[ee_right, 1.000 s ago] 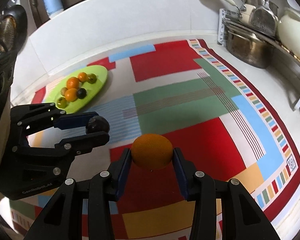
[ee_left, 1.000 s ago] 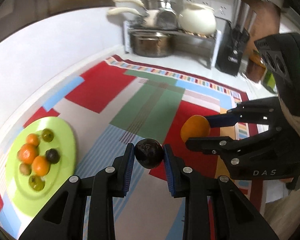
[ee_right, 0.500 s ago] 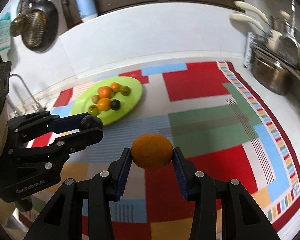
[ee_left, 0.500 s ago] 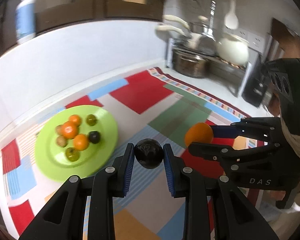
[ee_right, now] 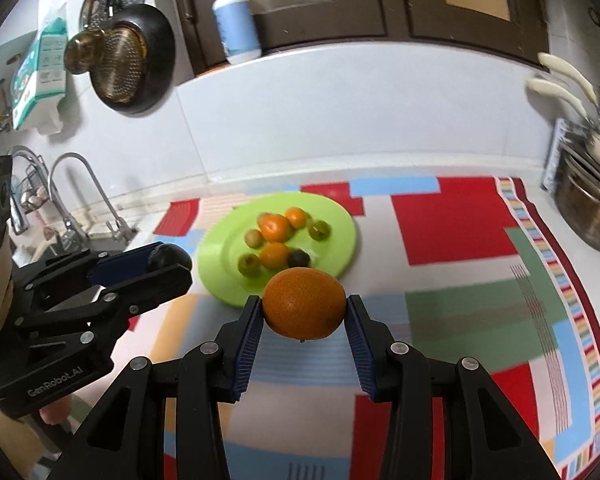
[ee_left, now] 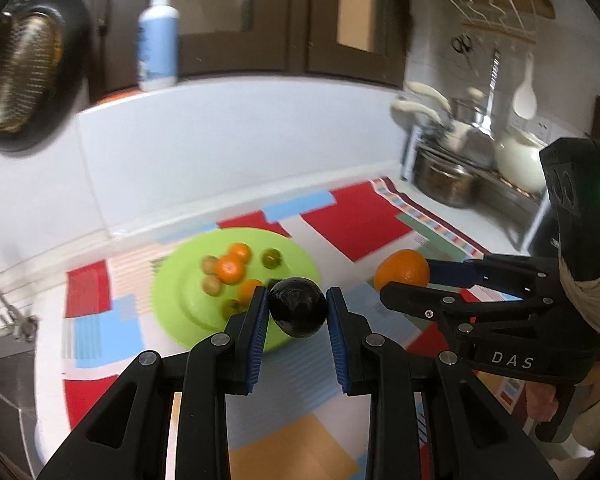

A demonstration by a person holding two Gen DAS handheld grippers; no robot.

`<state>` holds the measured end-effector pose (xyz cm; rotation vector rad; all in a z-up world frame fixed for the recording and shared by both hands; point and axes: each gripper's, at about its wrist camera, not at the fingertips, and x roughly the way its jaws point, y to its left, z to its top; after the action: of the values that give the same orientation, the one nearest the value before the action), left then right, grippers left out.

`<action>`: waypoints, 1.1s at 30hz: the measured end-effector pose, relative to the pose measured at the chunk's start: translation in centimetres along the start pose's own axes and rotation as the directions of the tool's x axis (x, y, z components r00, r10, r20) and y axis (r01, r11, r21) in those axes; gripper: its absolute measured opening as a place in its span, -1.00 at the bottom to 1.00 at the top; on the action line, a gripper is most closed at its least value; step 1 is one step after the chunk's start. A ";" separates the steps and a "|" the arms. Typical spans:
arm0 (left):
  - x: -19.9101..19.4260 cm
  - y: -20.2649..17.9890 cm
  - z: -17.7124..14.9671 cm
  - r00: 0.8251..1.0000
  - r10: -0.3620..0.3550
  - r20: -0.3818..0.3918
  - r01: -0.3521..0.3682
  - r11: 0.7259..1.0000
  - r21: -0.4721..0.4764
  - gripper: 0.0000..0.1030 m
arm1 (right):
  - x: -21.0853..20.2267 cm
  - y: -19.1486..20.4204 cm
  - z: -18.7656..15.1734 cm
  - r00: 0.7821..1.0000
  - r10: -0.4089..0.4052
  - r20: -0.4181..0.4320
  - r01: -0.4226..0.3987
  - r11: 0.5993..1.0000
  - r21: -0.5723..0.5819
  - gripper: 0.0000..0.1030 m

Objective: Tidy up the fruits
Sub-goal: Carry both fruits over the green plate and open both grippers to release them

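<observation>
Left gripper (ee_left: 297, 312) clenched on dark plum (ee_left: 297, 307), right gripper (ee_right: 305, 309) on orange (ee_right: 305, 304); either may roll off crowded plate (ee_right: 220, 280) ahead.

Plate fruits (ee_left: 228, 270) blur; dark fruit (ee_left: 297, 313) hides green plate's (ee_left: 180, 300) edge.

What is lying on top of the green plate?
On the green plate lie three orange fruits, about three greenish ones and one dark fruit. The held orange covers its near rim.
</observation>
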<state>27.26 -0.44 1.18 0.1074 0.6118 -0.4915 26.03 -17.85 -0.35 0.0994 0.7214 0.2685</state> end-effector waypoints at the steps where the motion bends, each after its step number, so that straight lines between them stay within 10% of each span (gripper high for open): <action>1: -0.2 0.3 0.1 1.000 0.009 0.006 -0.009 1.000 -0.004 -0.43 | 0.1 0.3 0.4 1.000 0.009 0.006 -0.009 1.000 -0.006 -0.17; 33: 6.5 8.2 3.5 0.986 0.151 -0.075 -0.159 0.980 -0.120 -0.43 | 9.2 1.4 7.8 0.998 0.035 -0.049 -0.038 0.998 -0.047 -0.17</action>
<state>37.60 3.24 -0.06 0.0513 0.6908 -0.2981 37.49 -13.91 -0.17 0.0605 0.7606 0.3239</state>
